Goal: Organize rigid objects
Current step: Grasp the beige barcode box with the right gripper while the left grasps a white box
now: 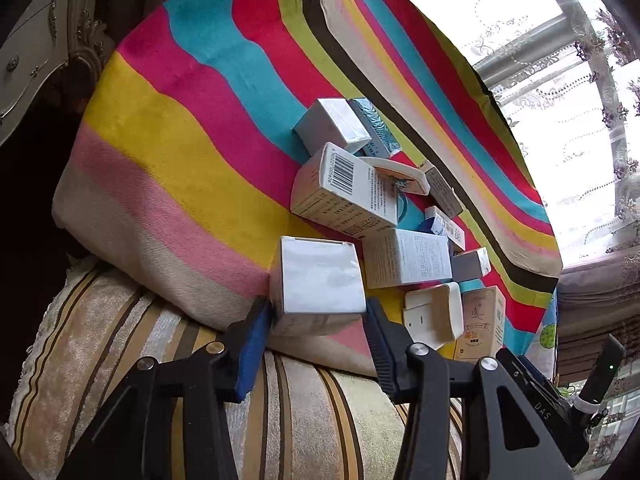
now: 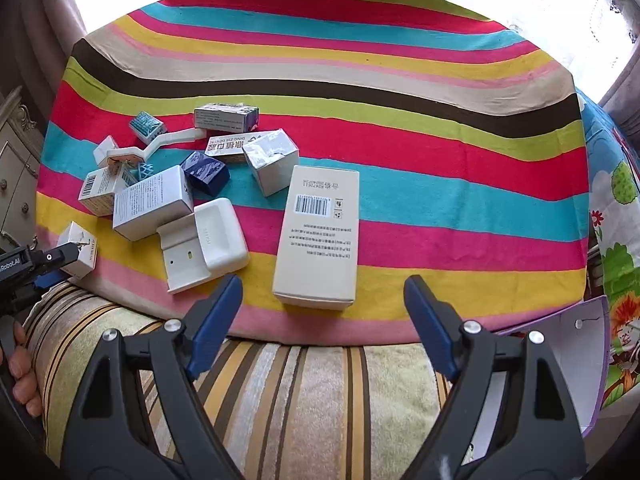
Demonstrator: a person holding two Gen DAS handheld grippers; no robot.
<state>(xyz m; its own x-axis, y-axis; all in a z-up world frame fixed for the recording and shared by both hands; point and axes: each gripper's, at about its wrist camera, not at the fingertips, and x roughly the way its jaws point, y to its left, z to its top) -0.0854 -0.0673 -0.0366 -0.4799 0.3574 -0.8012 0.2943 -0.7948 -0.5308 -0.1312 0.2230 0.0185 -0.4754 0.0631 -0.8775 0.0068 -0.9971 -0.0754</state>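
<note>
- The small white box (image 1: pixel 318 280) sits low and centre in the left wrist view, pinched between the two pads of the left gripper (image 1: pixel 318 322) at the near edge of the striped cushion (image 1: pixel 168 132). Its broad pale face is turned to the camera and it is nearly cube-shaped, so no long axis can be told.
- In the right wrist view the same box (image 2: pixel 80 246) shows at the left edge of the frame, with the left gripper (image 2: pixel 60 264) clamped on it — upright, slightly tilted.
- Just right of it lies the heap: a barcoded box (image 1: pixel 344 188), a white text-covered box (image 1: pixel 406 256) and a white plastic holder (image 1: pixel 434 314).
- The tall beige box (image 2: pixel 320 236) lies flat at frame centre, apart from the heap, long axis running from bottom to top of the frame.
- The right gripper (image 2: pixel 322 308) hangs spread wide below that box, holding nothing, over the striped sofa fabric (image 2: pixel 304 400).
</note>
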